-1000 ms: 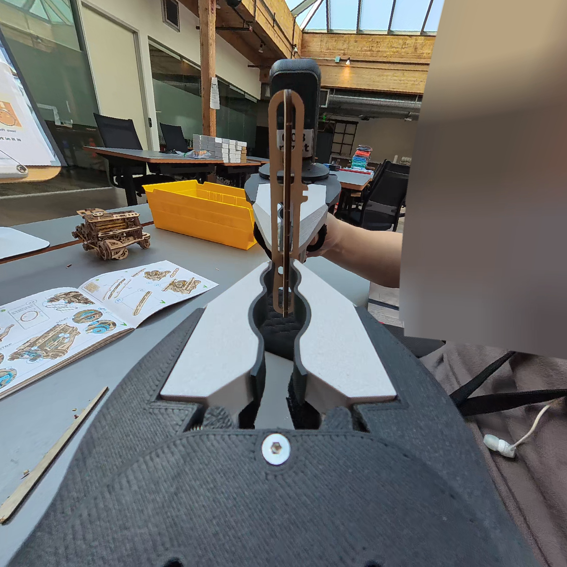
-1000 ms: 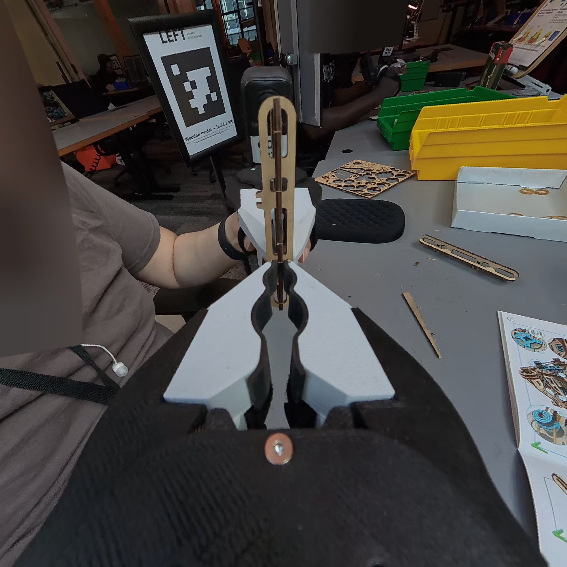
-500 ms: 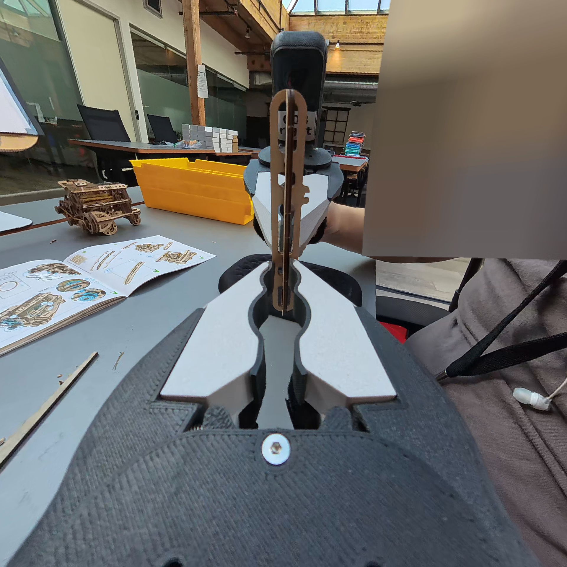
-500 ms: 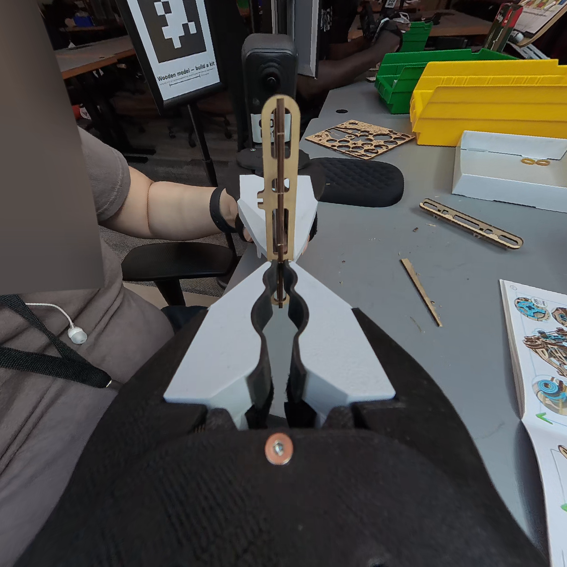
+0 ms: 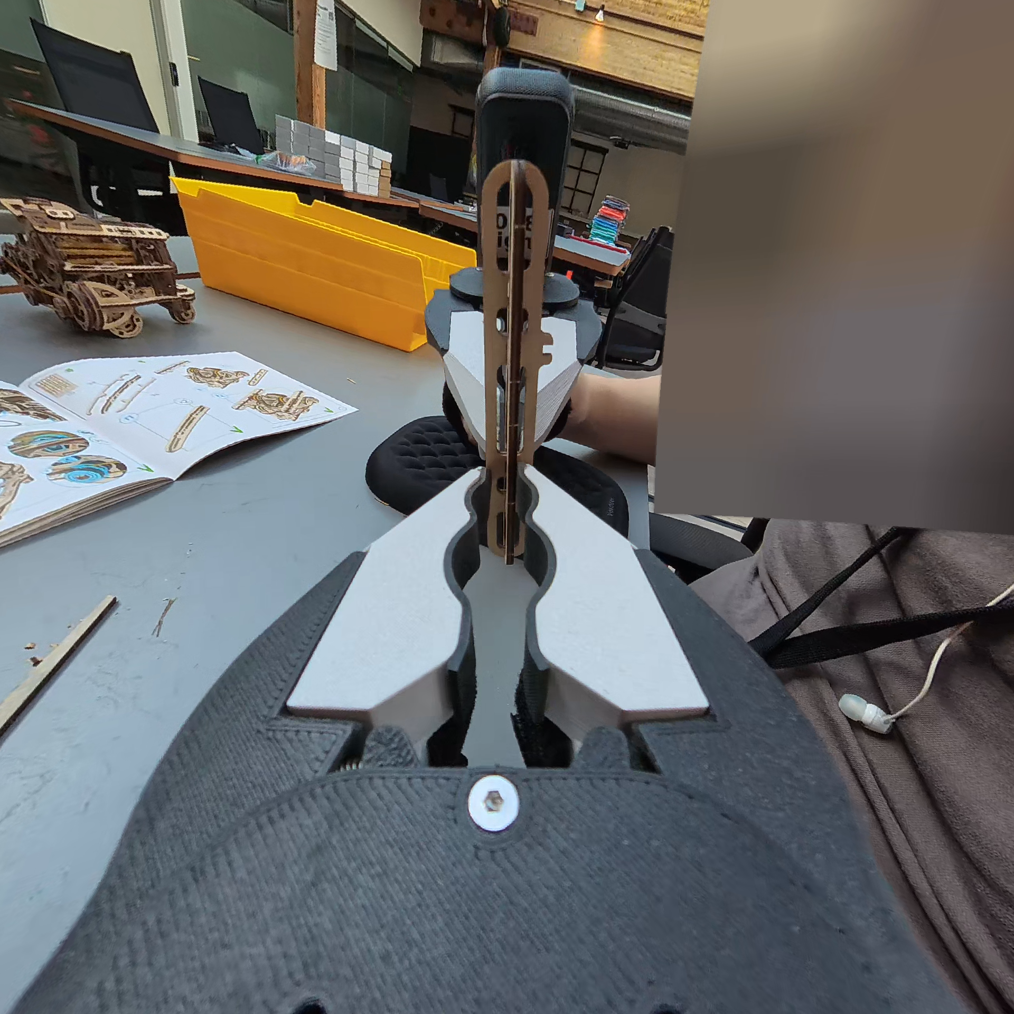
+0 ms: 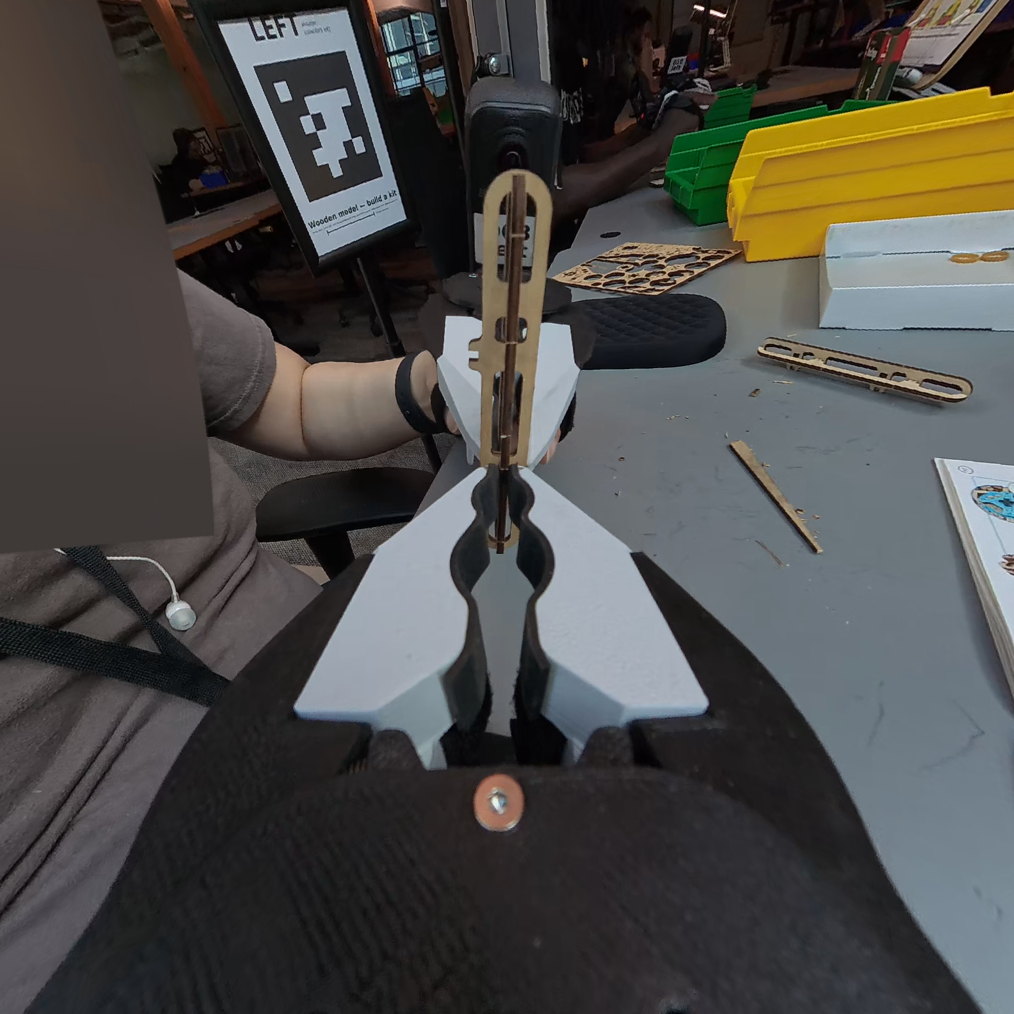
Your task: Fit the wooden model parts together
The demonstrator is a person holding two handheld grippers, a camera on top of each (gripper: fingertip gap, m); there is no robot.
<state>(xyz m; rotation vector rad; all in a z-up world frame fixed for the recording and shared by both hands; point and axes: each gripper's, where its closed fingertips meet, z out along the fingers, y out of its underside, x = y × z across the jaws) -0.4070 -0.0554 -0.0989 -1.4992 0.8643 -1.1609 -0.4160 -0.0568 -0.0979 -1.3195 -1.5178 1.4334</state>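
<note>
A slotted wooden bar (image 5: 496, 340) with a thin wooden strip (image 5: 510, 384) set edge-on along its middle stands upright between my two grippers. My left gripper (image 5: 505, 485) is shut on its lower end. My right gripper (image 5: 510, 452) faces it from the far side and is shut on the same part. In the right wrist view the right gripper (image 6: 502, 477) pinches the bar (image 6: 494, 285) at its lower end and the left gripper (image 6: 502, 461) grips it from behind. A second slotted bar (image 6: 861, 370) lies on the grey table (image 6: 713, 548).
A black wrist pad (image 5: 433, 455), an open instruction booklet (image 5: 137, 417), a yellow bin (image 5: 307, 263) and a finished wooden model (image 5: 93, 269) are on the table. Also there: a thin wood strip (image 6: 776, 496), a cut-out sheet (image 6: 642, 269), a white box (image 6: 922, 280), a green bin (image 6: 708, 164). Only a small space, under 4 cm, lies between the two pairs of fingers. From either gripper's tips it is about 40 cm to the finished wooden model (image 5: 93, 269).
Both grippers have moved together with the wooden part, lower and nearer the table edge over the black pad. Both stay shut on it.
</note>
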